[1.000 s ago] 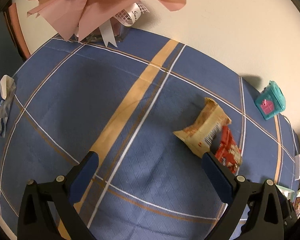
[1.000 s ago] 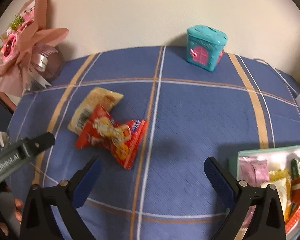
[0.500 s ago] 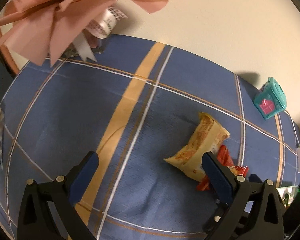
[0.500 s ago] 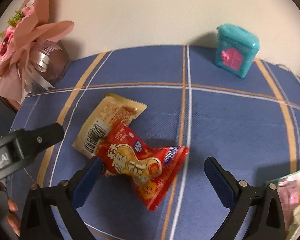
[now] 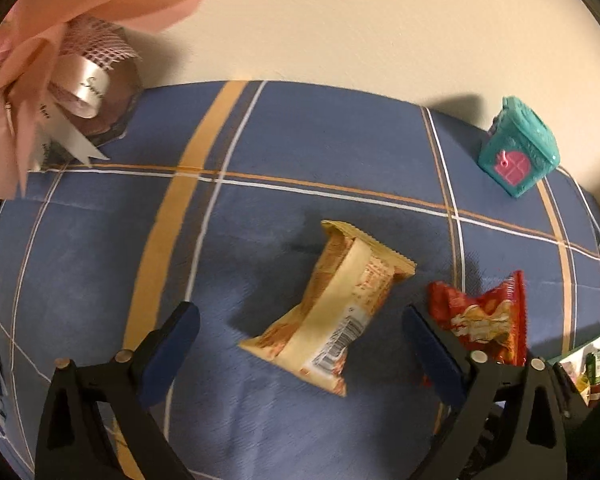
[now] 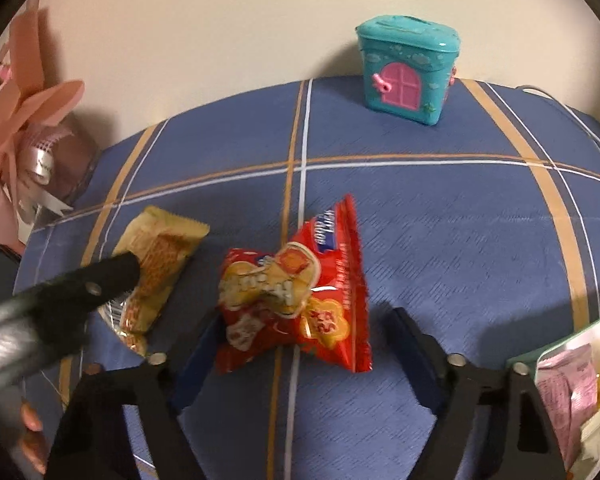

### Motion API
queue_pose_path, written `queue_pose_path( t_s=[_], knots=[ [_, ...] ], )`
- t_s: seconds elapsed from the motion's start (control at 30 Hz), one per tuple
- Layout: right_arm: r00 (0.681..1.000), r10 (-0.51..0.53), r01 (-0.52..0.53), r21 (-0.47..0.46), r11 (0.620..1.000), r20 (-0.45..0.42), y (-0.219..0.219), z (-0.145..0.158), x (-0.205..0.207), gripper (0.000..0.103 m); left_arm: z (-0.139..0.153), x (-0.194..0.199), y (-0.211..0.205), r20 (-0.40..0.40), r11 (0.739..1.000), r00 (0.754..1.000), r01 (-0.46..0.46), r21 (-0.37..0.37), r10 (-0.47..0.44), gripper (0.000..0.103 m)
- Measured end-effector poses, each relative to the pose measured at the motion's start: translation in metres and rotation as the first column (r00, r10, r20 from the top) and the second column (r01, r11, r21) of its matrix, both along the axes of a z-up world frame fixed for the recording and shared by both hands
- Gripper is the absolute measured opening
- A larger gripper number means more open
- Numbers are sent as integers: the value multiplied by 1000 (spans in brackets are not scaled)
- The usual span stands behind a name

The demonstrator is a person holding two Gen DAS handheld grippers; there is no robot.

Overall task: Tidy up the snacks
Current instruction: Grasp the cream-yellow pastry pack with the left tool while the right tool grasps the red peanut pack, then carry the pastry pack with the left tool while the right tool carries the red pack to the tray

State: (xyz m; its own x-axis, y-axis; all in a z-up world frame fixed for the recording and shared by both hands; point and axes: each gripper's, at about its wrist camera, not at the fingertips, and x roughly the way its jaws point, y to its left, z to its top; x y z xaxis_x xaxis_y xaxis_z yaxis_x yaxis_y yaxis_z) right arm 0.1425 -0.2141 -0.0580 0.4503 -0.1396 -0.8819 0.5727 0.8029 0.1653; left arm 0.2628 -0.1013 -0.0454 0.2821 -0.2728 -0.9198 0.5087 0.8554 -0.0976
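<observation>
snacks lie on the blue plaid cloth (image 5: 300, 140) over my bench. my left gripper (image 5: 300, 344) is closing, its blue pads either side of the tan wafer packet (image 5: 332, 312) with gaps to both, so nothing is grasped yet. my right gripper (image 6: 304, 348) is closing too, around the red snack bag (image 6: 296, 292); its left pad sits at the bag's edge, though i cannot tell whether it touches, and the right pad is clear of it. the two packets lie just beside each other near the middle of the cloth. a teal house-shaped box (image 6: 408, 68) stands at the far edge by the wall, a pink bouquet (image 5: 40, 80) at the far left. a tray of packets (image 6: 572, 392) shows at my right.
</observation>
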Motion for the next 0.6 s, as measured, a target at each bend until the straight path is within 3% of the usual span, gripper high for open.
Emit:
queue_pose_path(
  t_s=[0.07, 0.1, 0.23, 0.33, 0.6],
  knots=[
    [1000, -3, 3, 3, 1000, 12, -5, 1, -1, 65, -4, 1, -3, -1, 1000, 1000, 1, -2, -1, 79],
    [1000, -8, 8, 6, 1000, 18, -8, 1, -2, 59, -5, 0, -5, -4, 1000, 1000, 1, 0, -1, 75],
    [999, -10, 8, 31, 999, 47, -14, 2, -3, 56, -8, -6, -6, -10, 1000, 1000, 3, -15, -3, 41],
    [998, -4, 2, 31, 1000, 57, -11, 6, -6, 55, -7, -8, -2, 2, 1000, 1000, -24, -17, 24, 36],
    [999, -3, 2, 24, 1000, 55, -6, 24, -19, 55, -5, -23, 14, -22, 992, 993, -118, -38, 117, 35]
  ],
)
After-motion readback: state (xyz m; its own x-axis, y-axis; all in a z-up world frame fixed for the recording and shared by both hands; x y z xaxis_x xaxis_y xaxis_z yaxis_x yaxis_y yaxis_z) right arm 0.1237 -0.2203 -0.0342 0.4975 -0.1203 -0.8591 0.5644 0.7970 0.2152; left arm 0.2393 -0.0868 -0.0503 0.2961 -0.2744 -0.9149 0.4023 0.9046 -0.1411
